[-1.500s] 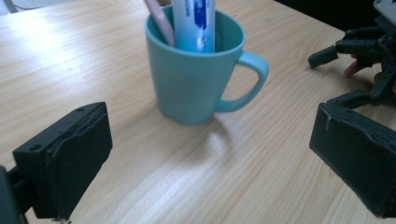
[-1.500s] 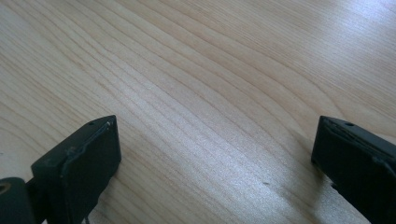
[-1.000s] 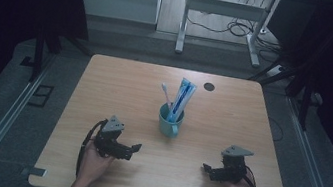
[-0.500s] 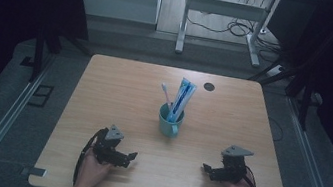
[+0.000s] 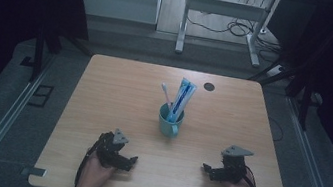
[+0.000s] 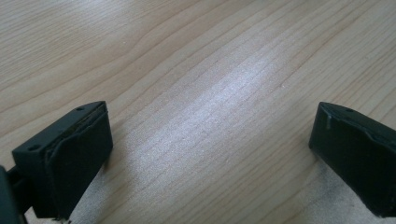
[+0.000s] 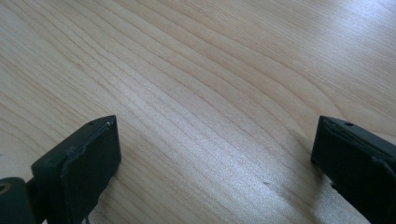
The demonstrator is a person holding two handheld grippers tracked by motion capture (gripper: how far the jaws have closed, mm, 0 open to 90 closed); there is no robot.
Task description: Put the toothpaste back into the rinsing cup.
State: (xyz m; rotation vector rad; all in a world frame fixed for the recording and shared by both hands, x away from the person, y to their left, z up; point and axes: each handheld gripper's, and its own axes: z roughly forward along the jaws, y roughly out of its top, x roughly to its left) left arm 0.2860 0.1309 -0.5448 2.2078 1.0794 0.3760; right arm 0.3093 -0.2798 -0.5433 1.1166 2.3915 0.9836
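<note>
High view first: both grippers rest low at the near edge of the wooden table (image 5: 119, 91), the left gripper (image 5: 129, 160) near the left corner and the right gripper (image 5: 206, 169) near the right, well apart from each other and each pointing inward toward the middle. Between them, a little farther off, stands a teal mug (image 5: 169, 120) with its handle turned toward the near side. It holds a toothbrush (image 5: 166, 93) with a white head and a blue-and-white toothpaste tube (image 5: 182, 99), both leaning upright against the rim so they stay reachable from above.

Left gripper view looks along two blocky black jaws set wide apart, with bare table (image 6: 210, 93) between them; right gripper view has the same, jaws spread and nothing held over the wood (image 7: 210, 93). The pads look matte and rubbery with squared edges, suited to pinching a slim handle. The tabletop is pale laminate with long straight grain and a soft sheen. A small dark round cap (image 5: 209, 86) sits flush in the far part of the top.

Judging by the layout, the mug's contents are the likely target.
</note>
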